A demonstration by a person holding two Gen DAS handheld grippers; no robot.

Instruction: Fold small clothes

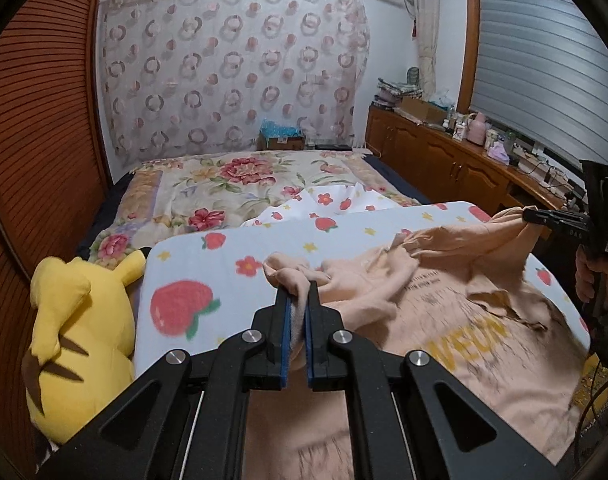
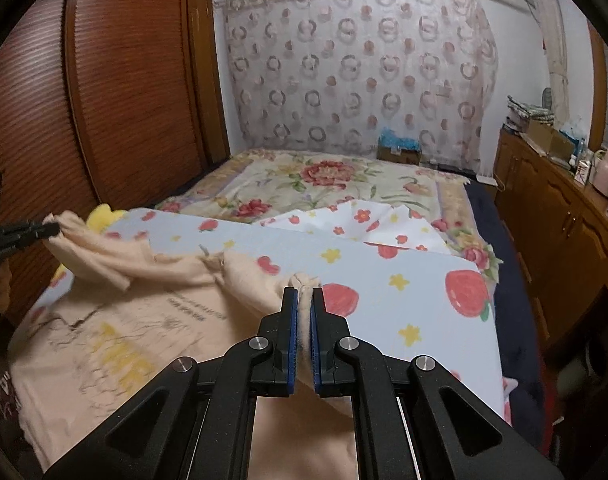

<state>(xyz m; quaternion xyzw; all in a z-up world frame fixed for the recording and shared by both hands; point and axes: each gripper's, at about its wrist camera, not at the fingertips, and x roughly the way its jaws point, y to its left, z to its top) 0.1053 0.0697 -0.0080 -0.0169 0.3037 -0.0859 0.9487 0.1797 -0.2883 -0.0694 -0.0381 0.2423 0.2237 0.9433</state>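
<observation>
- The left hand-held gripper [image 1: 298,300] is clamped on a bunched corner of the peach T-shirt [image 1: 444,320].
- The right hand-held gripper [image 2: 303,308] pinches another corner.
- The shirt lies rumpled on the strawberry-print board [image 1: 224,264] over the bed [image 1: 208,188], its lifted edge stretched between both.
- A yellow plush toy [image 1: 76,328] sits just beside the board.

The peach cotton T-shirt [image 1: 484,344] is motion-blurred, so its yellow lettering and small dark print cannot be read. Its lower hem runs off the frame's bottom edge. The yellow plush toy [image 2: 102,214] is mostly hidden behind lifted fabric in the right wrist view.
</observation>
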